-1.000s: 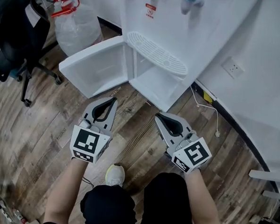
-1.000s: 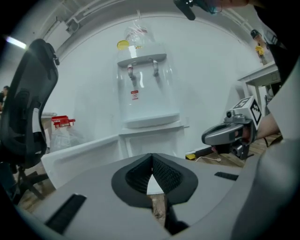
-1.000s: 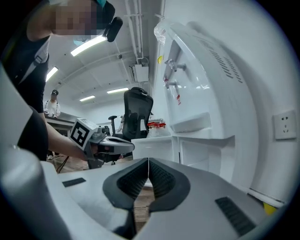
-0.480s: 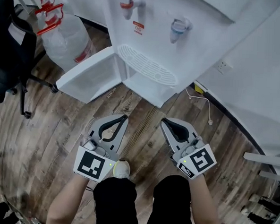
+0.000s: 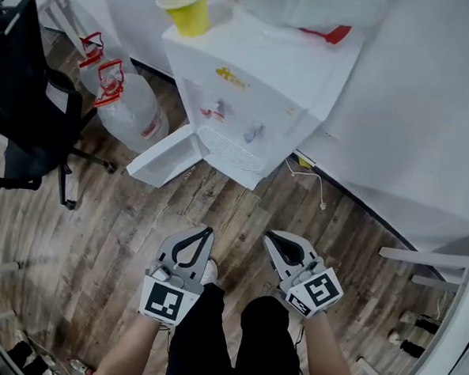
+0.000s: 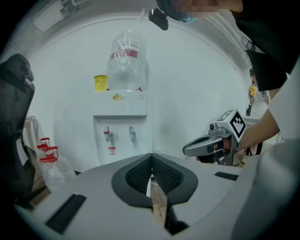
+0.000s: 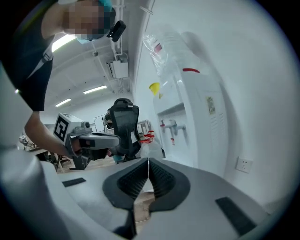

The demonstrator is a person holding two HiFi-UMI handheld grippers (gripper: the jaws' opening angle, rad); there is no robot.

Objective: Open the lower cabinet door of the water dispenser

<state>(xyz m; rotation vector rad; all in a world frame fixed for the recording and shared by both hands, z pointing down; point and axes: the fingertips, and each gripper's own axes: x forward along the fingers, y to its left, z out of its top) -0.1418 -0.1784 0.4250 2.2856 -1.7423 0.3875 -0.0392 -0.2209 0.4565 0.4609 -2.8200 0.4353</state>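
The white water dispenser (image 5: 257,81) stands against the wall, and it also shows in the left gripper view (image 6: 123,122) and the right gripper view (image 7: 197,108). Its lower cabinet door (image 5: 165,159) hangs wide open, swung out to the left over the wooden floor. My left gripper (image 5: 206,233) and right gripper (image 5: 269,237) are side by side well short of the dispenser, above the floor and my legs. Both are shut with nothing between the jaws, as the left gripper view (image 6: 151,154) and the right gripper view (image 7: 148,160) show close up.
A yellow cup (image 5: 188,5) and a water bottle sit on top of the dispenser. Spare water jugs with red handles (image 5: 132,109) stand left of the door. A black office chair (image 5: 32,123) is further left. A cord (image 5: 310,183) lies along the wall at right.
Both grippers have risen and drawn back from the dispenser, and the head view now looks from much higher. The cabinet door stays open. Jaws remain shut.
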